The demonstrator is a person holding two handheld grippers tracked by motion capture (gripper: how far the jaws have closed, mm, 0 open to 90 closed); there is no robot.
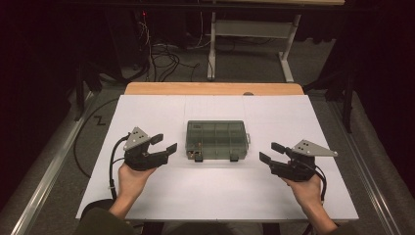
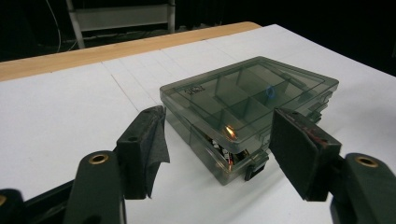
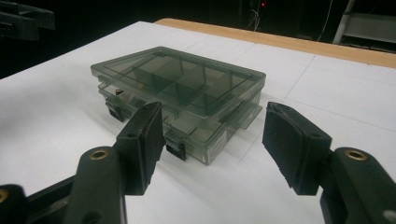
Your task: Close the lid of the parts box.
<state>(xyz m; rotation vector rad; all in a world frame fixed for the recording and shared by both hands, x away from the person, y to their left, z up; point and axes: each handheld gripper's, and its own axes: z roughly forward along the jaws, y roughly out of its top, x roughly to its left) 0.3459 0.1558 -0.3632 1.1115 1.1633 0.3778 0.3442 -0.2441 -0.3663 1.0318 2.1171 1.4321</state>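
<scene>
A smoky clear plastic compartment box (image 1: 216,140) lies shut in the middle of the white table, its two black latches on the near side. The left gripper (image 1: 164,143) stands open to the left of the box, a hand's width away, jaws pointing toward it. The right gripper (image 1: 271,151) is open to the right of the box, also apart from it. Along the left gripper's jaws I look at the box (image 2: 243,109) and its near corner with small parts inside. From the right gripper the box (image 3: 180,95) lies beyond the open fingertips (image 3: 144,135), nothing between them.
The white table top (image 1: 147,196) ends in a wooden strip (image 1: 210,88) at the far edge. Behind it stand a table frame (image 1: 252,29) and loose cables (image 1: 164,56) on the floor. The person's forearms enter from the bottom.
</scene>
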